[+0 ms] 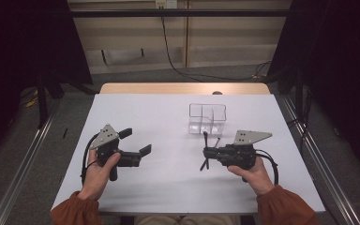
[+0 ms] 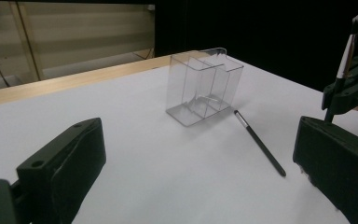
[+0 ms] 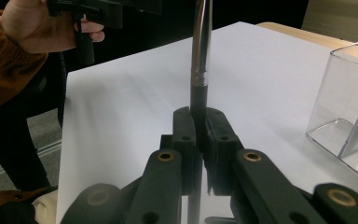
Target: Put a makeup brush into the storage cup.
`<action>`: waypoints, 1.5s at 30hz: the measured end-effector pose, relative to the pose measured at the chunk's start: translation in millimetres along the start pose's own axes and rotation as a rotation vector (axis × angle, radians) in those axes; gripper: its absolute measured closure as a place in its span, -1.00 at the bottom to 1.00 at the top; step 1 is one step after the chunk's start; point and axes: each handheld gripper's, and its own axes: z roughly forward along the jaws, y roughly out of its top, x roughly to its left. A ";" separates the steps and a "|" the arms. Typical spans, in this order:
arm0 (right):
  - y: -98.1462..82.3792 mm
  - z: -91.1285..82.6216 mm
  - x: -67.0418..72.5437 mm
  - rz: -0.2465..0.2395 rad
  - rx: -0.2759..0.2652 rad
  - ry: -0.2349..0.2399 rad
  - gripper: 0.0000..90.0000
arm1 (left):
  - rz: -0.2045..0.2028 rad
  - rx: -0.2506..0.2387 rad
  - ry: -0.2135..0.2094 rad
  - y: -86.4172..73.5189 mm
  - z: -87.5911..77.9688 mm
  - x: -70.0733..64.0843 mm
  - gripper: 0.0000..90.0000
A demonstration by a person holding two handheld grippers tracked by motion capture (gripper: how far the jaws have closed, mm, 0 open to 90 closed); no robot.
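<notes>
A dark room with pale wall panels at the back surrounded a white worktop [image 1: 168, 187], whose far edge showed a strip of bare wood. Toward the far right part of the worktop stood a clear plastic organizer [image 1: 207, 118] with upright compartments, set well in from the right edge. The left gripper [image 1: 136, 143], held in the person's left hand [image 1: 98, 171] near the left edge, had its jaws spread wide with nothing between them; in the left gripper view they framed the organizer from either side. The right gripper [image 1: 205, 152], in the right hand [image 1: 253, 173] just in front of the organizer, had its jaws closed tight on a thin black brush [image 1: 206, 151], gripping it by the dark handle below the silver ferrule, as the right gripper view showed. A second black pen-like brush [image 2: 260, 143] lay flat on the worktop just in front of the organizer, near the right gripper, its pale end pointing toward the organizer.
</notes>
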 end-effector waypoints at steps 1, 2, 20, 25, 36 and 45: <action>0.0 -0.1 -0.1 0.000 0.000 0.000 0.86 | 0.006 -0.005 0.001 -2.0 -3.0 1.4 -0.95; -0.1 -0.1 -0.2 0.001 0.000 0.000 0.86 | -0.006 -0.013 0.018 -4.2 -6.2 1.6 -0.95; 0.4 -0.5 -1.4 0.004 -0.001 -0.012 0.86 | -0.032 -0.087 0.121 -41.9 -40.3 22.2 -0.96; 1.6 -2.2 -2.5 0.006 -0.011 -0.018 0.86 | -0.033 -0.097 0.126 -49.8 -46.5 26.7 -0.96; 8.5 -3.7 -8.3 0.014 -0.040 -0.044 0.86 | -0.032 -0.097 0.124 -51.4 -46.5 26.1 -0.96; 25.5 -7.4 -18.4 0.004 -0.078 -0.085 0.86 | -0.027 -0.093 0.136 -49.8 -48.3 24.0 -0.96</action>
